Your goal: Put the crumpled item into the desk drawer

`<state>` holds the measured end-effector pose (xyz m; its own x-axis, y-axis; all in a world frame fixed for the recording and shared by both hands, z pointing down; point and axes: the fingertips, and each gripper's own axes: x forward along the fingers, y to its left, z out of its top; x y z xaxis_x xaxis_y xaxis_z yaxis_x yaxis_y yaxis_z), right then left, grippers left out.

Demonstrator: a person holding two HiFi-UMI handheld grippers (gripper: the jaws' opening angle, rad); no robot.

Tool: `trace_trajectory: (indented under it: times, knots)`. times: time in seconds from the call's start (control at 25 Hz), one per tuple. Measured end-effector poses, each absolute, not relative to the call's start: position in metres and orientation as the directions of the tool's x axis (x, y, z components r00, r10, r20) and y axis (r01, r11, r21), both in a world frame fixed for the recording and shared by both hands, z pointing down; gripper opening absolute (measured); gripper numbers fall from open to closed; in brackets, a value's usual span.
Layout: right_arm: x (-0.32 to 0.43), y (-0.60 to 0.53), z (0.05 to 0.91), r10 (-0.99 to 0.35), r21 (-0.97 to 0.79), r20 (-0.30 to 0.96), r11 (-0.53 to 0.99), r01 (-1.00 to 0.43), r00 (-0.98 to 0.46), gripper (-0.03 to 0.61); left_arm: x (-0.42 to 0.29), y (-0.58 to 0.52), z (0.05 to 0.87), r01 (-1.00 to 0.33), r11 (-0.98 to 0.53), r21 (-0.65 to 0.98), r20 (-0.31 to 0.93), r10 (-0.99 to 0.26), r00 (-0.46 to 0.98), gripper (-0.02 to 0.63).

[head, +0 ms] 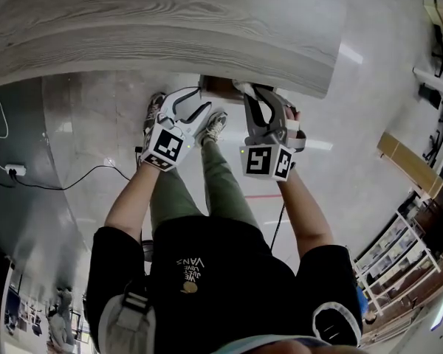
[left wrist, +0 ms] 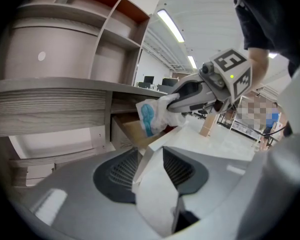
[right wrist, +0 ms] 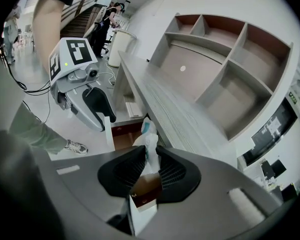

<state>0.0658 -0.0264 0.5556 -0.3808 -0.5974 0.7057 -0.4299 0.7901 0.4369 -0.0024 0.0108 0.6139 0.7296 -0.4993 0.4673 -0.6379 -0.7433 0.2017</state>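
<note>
The crumpled item, a white wad with a blue patch, sits pinched between the jaws of my right gripper. From the left gripper view it hangs over the open desk drawer, whose brown inside shows under the desktop. My left gripper is open, with the drawer's white panel standing loose between its jaws. In the head view both grippers are at the desk's near edge, left and right, by the drawer.
The grey wood desktop overhangs the drawer. Open shelf compartments rise above the desk. The person's legs and shoes stand right below the grippers. A cable runs over the floor at left.
</note>
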Motion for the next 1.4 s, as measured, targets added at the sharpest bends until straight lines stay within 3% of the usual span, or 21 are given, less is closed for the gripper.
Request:
trace_trajectory:
  times: [0.4, 0.72, 0.8, 1.4]
  knots:
    - [0.077, -0.018, 0.561, -0.592, 0.390, 0.715, 0.779, -0.491, -0.371, 0.107, -0.001, 0.013, 0.620, -0.647, -0.730, 0.220, 0.471, -0.502, 0.726, 0.167]
    - [0.075, -0.018, 0.563, -0.586, 0.325, 0.709, 0.766, -0.555, -0.394, 0.109, 0.000, 0.014, 0.624, -0.653, -0.721, 0.232, 0.468, -0.506, 0.724, 0.167]
    - [0.071, -0.018, 0.566, -0.569, 0.290, 0.713, 0.770, -0.568, -0.408, 0.155, 0.000, 0.014, 0.624, -0.654, -0.719, 0.236, 0.465, -0.508, 0.726, 0.167]
    - [0.059, 0.004, 0.566, -0.471, 0.082, 0.731, 0.779, -0.621, -0.494, 0.153, -0.001, 0.015, 0.626, -0.649, -0.721, 0.245, 0.473, -0.495, 0.729, 0.170]
